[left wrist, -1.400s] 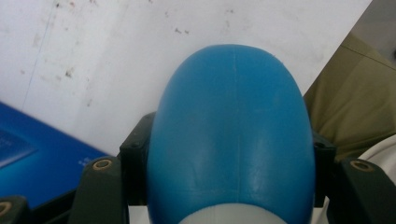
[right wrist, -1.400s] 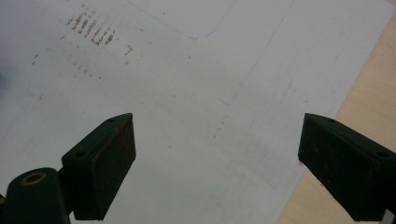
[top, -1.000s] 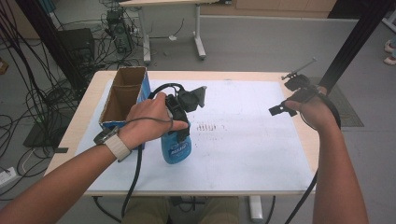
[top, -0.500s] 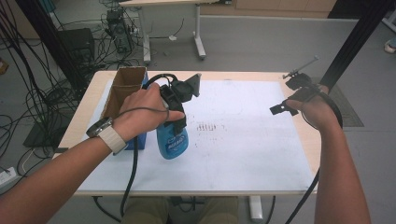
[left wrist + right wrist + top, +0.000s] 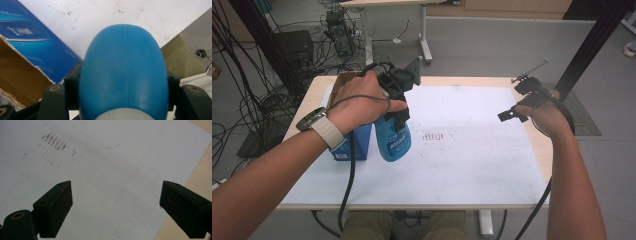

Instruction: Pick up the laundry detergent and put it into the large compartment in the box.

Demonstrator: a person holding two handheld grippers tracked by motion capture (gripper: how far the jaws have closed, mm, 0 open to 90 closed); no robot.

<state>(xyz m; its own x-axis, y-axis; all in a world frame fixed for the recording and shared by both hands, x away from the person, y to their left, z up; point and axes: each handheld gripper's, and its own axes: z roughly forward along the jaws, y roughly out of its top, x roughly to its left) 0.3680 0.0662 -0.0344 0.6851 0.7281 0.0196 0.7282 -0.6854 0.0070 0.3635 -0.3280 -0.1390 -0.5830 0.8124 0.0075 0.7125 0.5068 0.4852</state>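
Observation:
A blue plastic bottle (image 5: pixel 394 141) hangs tilted above the white sheet (image 5: pixel 472 150), close beside a blue carton (image 5: pixel 357 143) with an open brown inside. My left gripper (image 5: pixel 396 111) is shut on the bottle's upper part, near its neck. In the left gripper view the bottle's blue body (image 5: pixel 123 70) bulges out between the jaws, and the carton (image 5: pixel 27 37) lies to the left. My right gripper (image 5: pixel 517 98) hovers over the table's right side. Its fingers (image 5: pixel 56 207) stand wide apart, open over bare paper, with nothing between them.
The wooden table's edge (image 5: pixel 539 145) shows past the sheet on the right. A faint brown smudge (image 5: pixel 432 136) marks the paper's middle. Cables and equipment (image 5: pixel 272 60) crowd the floor at left; another desk's leg (image 5: pixel 424 35) stands behind, and a black post (image 5: pixel 584 50) rises at the right.
My left hand has lifted the blue bottle off the sheet and drawn it slightly toward the carton. The right hand has stayed where it was.

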